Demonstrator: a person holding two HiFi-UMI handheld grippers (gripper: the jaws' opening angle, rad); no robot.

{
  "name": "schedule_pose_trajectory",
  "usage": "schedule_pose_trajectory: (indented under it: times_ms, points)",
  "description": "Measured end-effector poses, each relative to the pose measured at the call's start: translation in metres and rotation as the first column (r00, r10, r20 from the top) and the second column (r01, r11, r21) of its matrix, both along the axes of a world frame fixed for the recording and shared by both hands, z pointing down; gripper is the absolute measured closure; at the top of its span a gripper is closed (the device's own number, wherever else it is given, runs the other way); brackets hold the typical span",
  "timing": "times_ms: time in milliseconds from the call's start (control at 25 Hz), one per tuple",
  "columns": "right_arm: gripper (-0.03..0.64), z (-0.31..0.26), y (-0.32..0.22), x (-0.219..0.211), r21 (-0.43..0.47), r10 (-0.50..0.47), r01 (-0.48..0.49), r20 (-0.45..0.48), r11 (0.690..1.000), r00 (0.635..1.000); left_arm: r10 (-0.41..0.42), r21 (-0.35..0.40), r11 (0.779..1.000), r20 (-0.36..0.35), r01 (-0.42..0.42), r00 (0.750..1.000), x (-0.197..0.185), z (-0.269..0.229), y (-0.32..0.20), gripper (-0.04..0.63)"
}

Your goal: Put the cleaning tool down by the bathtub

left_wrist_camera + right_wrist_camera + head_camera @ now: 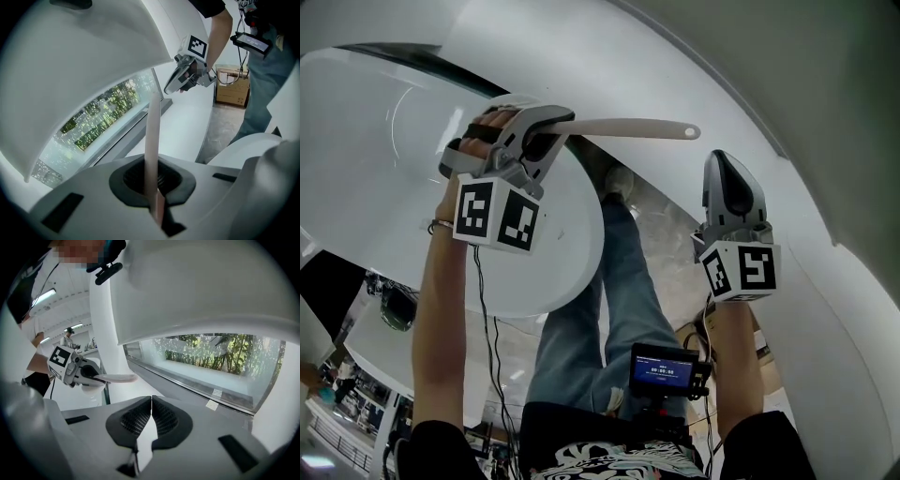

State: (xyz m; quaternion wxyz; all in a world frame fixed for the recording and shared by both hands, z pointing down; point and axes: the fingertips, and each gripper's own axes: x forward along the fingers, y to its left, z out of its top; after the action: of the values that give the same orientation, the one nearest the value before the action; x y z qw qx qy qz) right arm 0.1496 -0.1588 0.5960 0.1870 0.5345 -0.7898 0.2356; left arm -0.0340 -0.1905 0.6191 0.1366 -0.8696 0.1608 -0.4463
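The cleaning tool shows as a long cream handle [628,128] with a hole at its far end, pointing right in the head view. My left gripper [551,133] is shut on its near end, above the rounded end of the white bathtub [567,253]. In the left gripper view the handle [152,136] rises straight up from between the dark pads. The tool's working end is hidden. My right gripper [724,167] hangs to the right of the handle's tip, apart from it. Its pads [164,416] meet with nothing between them.
A large white curved wall [834,178] arcs along the right. The person's jeans leg [619,281] stands on a marbled floor [661,220] between tub and wall. A low window with bamboo [215,352] runs beneath the curved wall. A cardboard box [232,86] sits on the floor.
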Motion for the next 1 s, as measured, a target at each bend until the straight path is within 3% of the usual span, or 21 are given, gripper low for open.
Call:
schedule_pose_trajectory:
  times_ms: [200,360,1000]
  points:
    - [0.589,0.014,-0.004,-0.004,-0.018,-0.018,0.018,0.009,1.0,1.0,0.038,-0.006,0.999,0.034,-0.038,0.999,0.003,0.017,-0.007,0.581]
    - [0.589,0.024,-0.009,-0.004,-0.038,-0.03,0.03,0.006,0.999,1.0,0.09,0.005,0.996,0.104,-0.091,0.99,0.008,0.03,-0.011,0.581]
    - [0.589,0.058,-0.015,-0.001,-0.077,-0.078,0.076,-0.019,0.994,0.997,0.177,-0.073,0.984,0.194,-0.165,0.965,0.022,0.093,-0.028,0.581]
